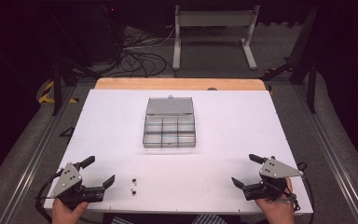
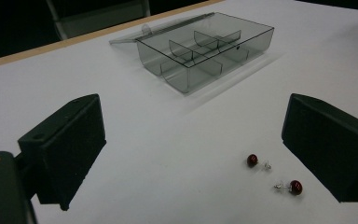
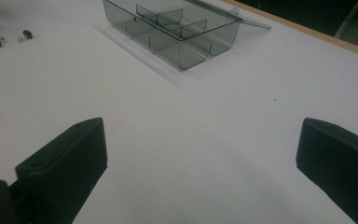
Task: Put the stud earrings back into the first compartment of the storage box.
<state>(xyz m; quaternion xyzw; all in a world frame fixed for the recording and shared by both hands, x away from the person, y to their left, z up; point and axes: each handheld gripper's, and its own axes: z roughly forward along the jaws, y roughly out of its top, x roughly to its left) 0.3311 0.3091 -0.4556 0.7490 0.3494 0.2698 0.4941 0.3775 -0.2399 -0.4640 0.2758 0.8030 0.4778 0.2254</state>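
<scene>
Across the middle of the high view lies the white table (image 1: 121,121), and at its centre sits a clear compartment box (image 1: 169,131), lid folded back. At lower left the left gripper (image 1: 100,173) has its jaws spread wide, empty; at lower right the right gripper (image 1: 247,169) likewise. Just right of the left gripper lie two small dark red earrings (image 2: 274,173), seemingly studs.
</scene>
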